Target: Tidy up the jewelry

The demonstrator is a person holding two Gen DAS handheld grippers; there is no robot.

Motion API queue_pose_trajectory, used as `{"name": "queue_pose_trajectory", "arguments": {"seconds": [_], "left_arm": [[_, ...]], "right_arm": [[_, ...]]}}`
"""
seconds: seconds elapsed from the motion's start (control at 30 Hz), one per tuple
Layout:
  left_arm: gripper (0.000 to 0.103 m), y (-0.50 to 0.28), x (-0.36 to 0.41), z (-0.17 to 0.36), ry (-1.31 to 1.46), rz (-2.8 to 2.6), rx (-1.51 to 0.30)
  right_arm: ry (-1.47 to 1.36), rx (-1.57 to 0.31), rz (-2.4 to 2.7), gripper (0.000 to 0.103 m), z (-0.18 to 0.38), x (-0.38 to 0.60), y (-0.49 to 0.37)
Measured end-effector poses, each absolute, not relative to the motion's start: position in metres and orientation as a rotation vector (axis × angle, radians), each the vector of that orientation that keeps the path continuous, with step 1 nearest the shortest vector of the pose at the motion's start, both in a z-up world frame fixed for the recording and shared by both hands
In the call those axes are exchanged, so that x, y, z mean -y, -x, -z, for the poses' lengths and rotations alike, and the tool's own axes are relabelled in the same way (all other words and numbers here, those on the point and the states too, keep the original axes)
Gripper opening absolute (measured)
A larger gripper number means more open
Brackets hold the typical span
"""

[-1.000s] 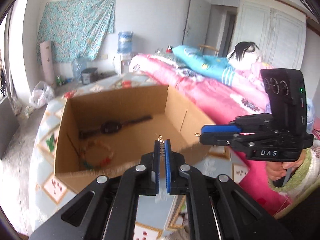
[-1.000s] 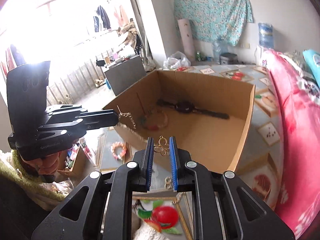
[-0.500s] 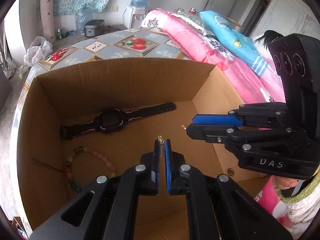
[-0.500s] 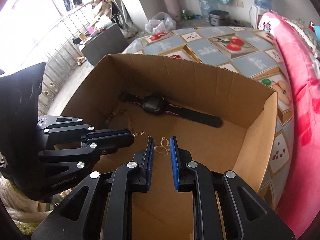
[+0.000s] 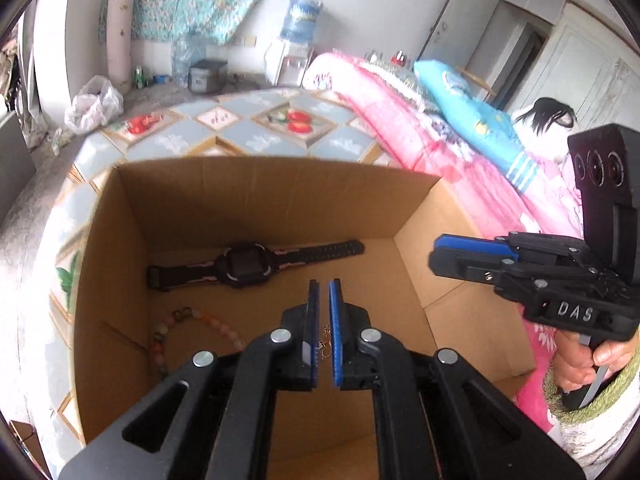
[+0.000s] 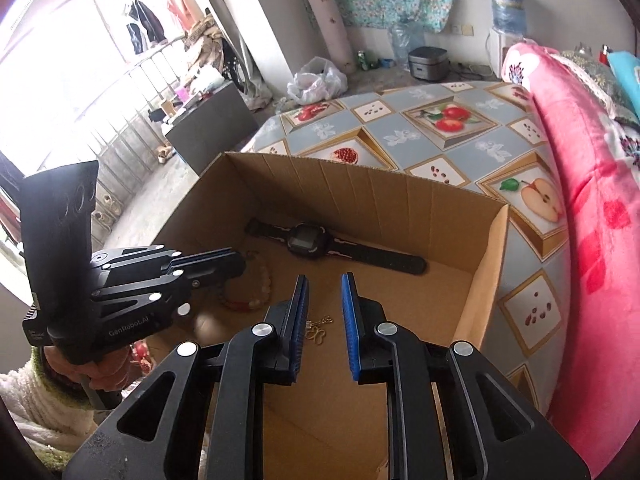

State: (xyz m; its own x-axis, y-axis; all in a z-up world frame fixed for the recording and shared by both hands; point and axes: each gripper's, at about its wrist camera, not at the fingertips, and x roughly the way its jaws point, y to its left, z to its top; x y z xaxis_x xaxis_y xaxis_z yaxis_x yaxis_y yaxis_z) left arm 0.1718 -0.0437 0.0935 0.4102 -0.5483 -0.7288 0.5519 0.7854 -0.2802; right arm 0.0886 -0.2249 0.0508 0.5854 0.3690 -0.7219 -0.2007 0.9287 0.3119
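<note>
In the left wrist view, the left gripper (image 5: pixel 324 288) hangs over the open cardboard box (image 5: pixel 280 184), its blue pads almost together with only a thin slit between them; a fine gold chain (image 5: pixel 325 346) shows low in that slit, but whether it is pinched or lying on the box floor I cannot tell. A black watch (image 5: pixel 248 266) lies along the box's far wall, a beaded bracelet (image 5: pixel 188 328) in its left corner. In the right wrist view, the right gripper (image 6: pixel 324 300) stands partly apart above the box, gripping nothing; the chain lies loose on the box floor below its pads.
</note>
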Motion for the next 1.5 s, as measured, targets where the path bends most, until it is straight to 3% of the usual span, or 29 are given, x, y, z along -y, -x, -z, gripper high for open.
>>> {"name": "queue_pose_trajectory", "arguments": {"seconds": [0.23,0.43,0.6,0.77,1.03,1.5], "left_arm": [[0.005,-0.101,-0.004,-0.114,-0.023,0.749,-0.725],[0.005,-0.048,-0.023,-0.093,-0.020,0.839,-0.755],[0.007,-0.032,0.003,-0.037,-0.154,0.780,-0.840],[0.008,-0.036,0.026,0.000,-0.252,0.726,-0.863],[0.015,-0.041,0.040,0.012,-0.293,0.708,-0.865],[0.008,-0.035,0.043,0.017,-0.324,0.716,-0.832]], "right_arm": [[-0.253,-0.719,-0.425,0.017,-0.070,0.240,0.004],[-0.313,-0.787,-0.471,0.017,-0.030,0.228,0.058],[-0.451,-0.928,-0.412,0.019,0.026,0.221,0.056],[-0.501,-0.948,-0.390,0.019,0.041,0.215,0.049],[-0.469,-0.943,-0.381,0.019,0.042,0.210,0.046],[-0.431,-0.944,-0.348,0.019,0.043,0.205,0.057]]}}
